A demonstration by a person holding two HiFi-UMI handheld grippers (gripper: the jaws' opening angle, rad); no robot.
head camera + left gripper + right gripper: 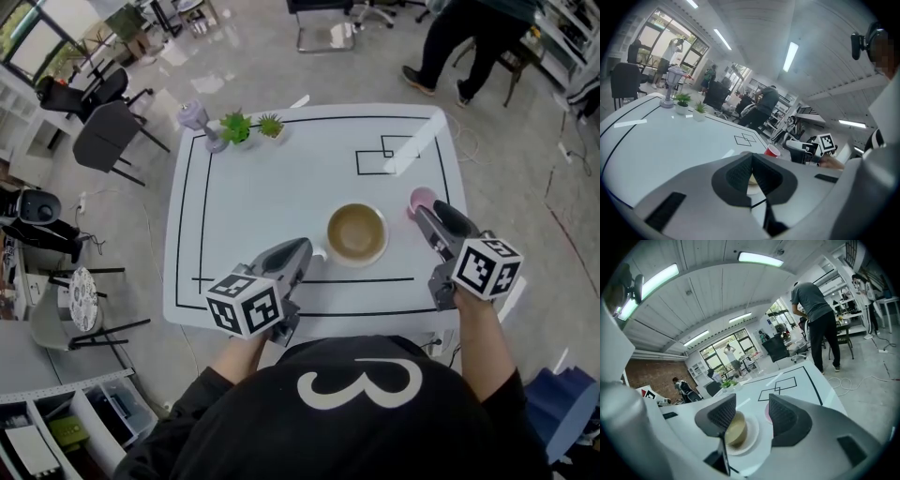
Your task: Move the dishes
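Note:
A tan bowl point(356, 232) sits on a white plate point(330, 251) near the middle of the white table point(272, 187). A pink cup point(421, 199) stands just right of it. My left gripper point(302, 255) rests near the plate's left rim, jaws shut with nothing in them; through its own view point(752, 156) a sliver of the bowl point(752, 179) and the cup point(772, 151) show. My right gripper point(427, 218) is open, just in front of the cup. In the right gripper view point(752, 404), the bowl point(736, 430) and cup point(766, 414) appear between its pads.
Two small potted plants point(251, 126) and a lilac stemmed vessel point(197, 118) stand at the table's far left corner. Black taped lines and squares point(384, 155) mark the top, with a white strip point(417, 141) across them. A person point(469, 37) stands beyond the table; chairs point(103, 131) sit to the left.

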